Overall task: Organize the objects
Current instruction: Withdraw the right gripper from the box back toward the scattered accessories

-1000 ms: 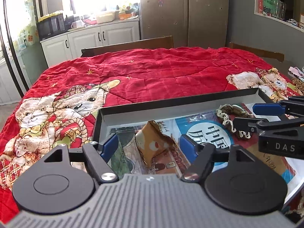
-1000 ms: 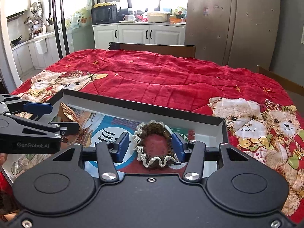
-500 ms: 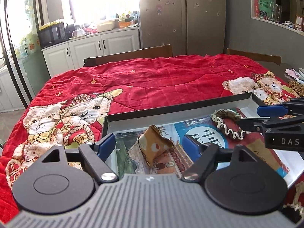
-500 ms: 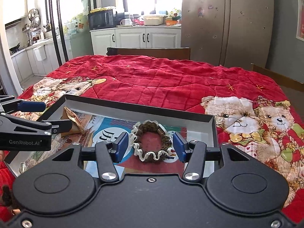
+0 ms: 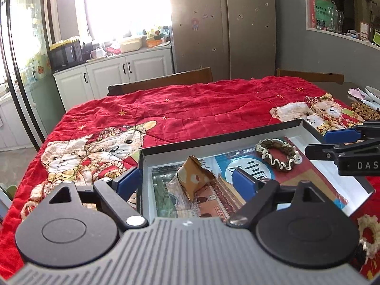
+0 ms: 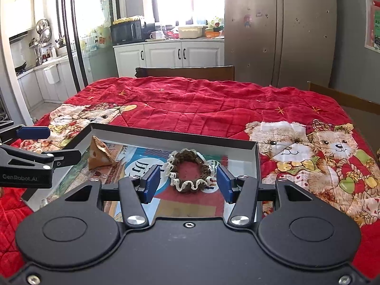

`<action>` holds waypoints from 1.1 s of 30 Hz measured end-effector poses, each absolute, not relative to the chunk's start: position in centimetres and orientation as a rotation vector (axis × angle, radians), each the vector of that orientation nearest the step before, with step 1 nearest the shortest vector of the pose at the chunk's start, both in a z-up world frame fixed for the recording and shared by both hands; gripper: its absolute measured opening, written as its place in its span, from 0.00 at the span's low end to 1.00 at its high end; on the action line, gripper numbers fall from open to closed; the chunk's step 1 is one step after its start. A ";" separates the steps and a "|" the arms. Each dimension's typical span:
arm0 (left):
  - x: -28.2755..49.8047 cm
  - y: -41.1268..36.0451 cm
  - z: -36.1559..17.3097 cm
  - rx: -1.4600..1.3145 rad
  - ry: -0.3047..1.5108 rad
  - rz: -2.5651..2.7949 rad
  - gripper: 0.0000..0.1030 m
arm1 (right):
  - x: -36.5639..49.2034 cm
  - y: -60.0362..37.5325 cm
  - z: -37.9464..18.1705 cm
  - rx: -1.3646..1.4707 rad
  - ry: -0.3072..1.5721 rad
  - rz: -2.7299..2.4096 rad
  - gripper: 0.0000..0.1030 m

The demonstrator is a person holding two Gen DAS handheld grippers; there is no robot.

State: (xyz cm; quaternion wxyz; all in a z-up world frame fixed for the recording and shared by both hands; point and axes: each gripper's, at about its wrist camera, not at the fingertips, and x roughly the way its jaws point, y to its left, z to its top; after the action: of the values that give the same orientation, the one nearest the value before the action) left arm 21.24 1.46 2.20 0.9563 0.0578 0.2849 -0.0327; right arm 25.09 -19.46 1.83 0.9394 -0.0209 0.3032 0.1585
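- The left gripper (image 5: 185, 182) hangs over the near edge of the box (image 5: 237, 140), its jaws opening with nothing pressed between them.
- The right gripper (image 6: 187, 182) has its jaws apart and empty.
- In the box lie a brown folded packet (image 5: 193, 175) and a crocheted ring (image 6: 190, 171): both look stowed.
- Another crocheted ring (image 5: 367, 234) lies outside on the red quilt (image 6: 201, 104), probably still to go in.

In the left wrist view, a second crocheted ring (image 5: 367, 236) on the red quilt (image 5: 201, 104) is half hidden behind the camera's own housing, and the right gripper (image 5: 332, 142) is cut off by the right edge. The near edge of the shallow box (image 6: 257, 163) is covered by the right gripper's body in the right wrist view. The printed text on the box's picture lining (image 6: 137, 166) is partly hidden and cannot be read.
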 end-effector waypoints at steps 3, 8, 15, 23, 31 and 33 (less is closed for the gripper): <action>20.4 1.5 2.6 0.120 0.567 -0.073 0.89 | 24.1 -19.5 2.1 -0.051 0.614 0.329 0.49; 19.0 1.5 3.2 0.130 0.547 -0.086 0.90 | 22.3 -19.6 2.6 -0.061 0.602 0.346 0.50; 16.9 1.7 3.8 0.130 0.527 -0.103 0.92 | 19.9 -19.9 2.9 -0.072 0.596 0.361 0.52; 14.6 2.3 4.2 0.123 0.514 -0.114 0.95 | 17.1 -20.3 3.1 -0.081 0.585 0.377 0.54; 12.2 2.6 4.4 0.137 0.488 -0.116 0.99 | 14.7 -20.6 3.3 -0.097 0.569 0.390 0.57; 11.6 2.8 4.4 0.135 0.487 -0.122 0.99 | 14.1 -20.6 3.3 -0.097 0.569 0.396 0.58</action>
State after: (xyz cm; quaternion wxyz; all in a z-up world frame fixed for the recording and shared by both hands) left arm 11.65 2.79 4.39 0.9664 0.0667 0.2409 -0.0601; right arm 14.06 -20.62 3.27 0.9394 -0.0476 0.2786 0.1940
